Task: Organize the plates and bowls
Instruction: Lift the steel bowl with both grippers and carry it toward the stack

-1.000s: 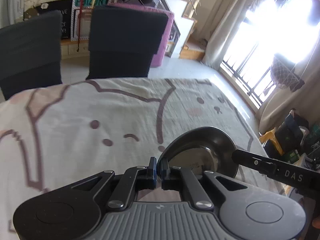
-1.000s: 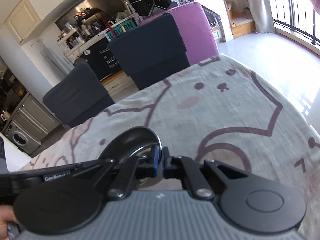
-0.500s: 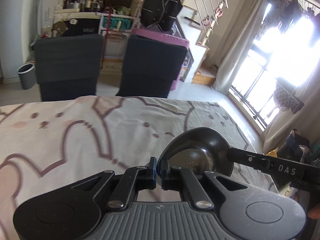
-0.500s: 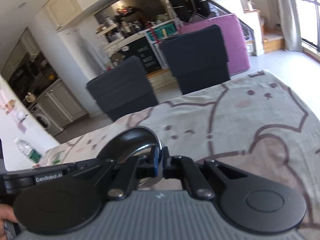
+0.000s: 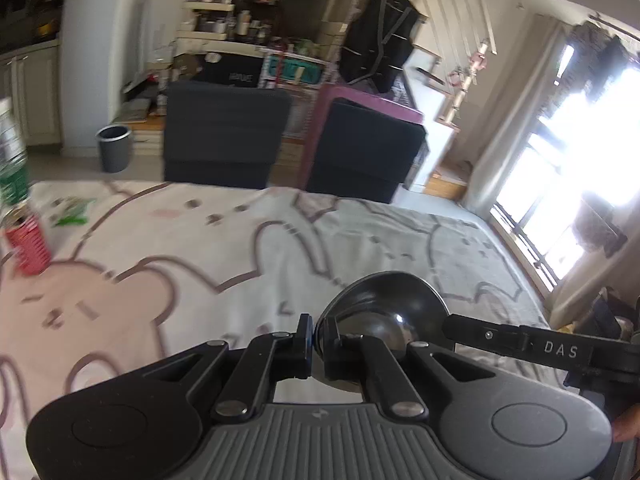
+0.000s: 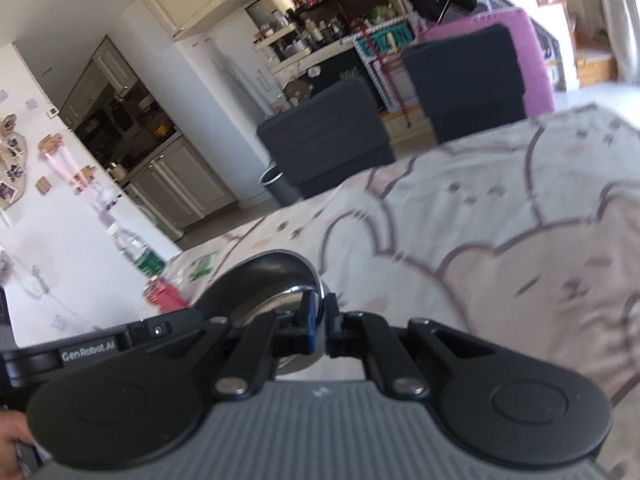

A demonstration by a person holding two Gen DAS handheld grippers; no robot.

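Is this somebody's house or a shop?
Most likely a home's dining area: a table under a cartoon-print cloth, two dark upholstered chairs behind it, and cream kitchen cabinets with cluttered shelves beyond.

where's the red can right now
The red can stands at the table's far left edge in the left wrist view, just below a green-labelled bottle; the right wrist view shows it beyond the bowl.

Left claw (image 5: 316, 344) clamped tight; right claw (image 6: 319, 326) likewise, both held level, side by side.
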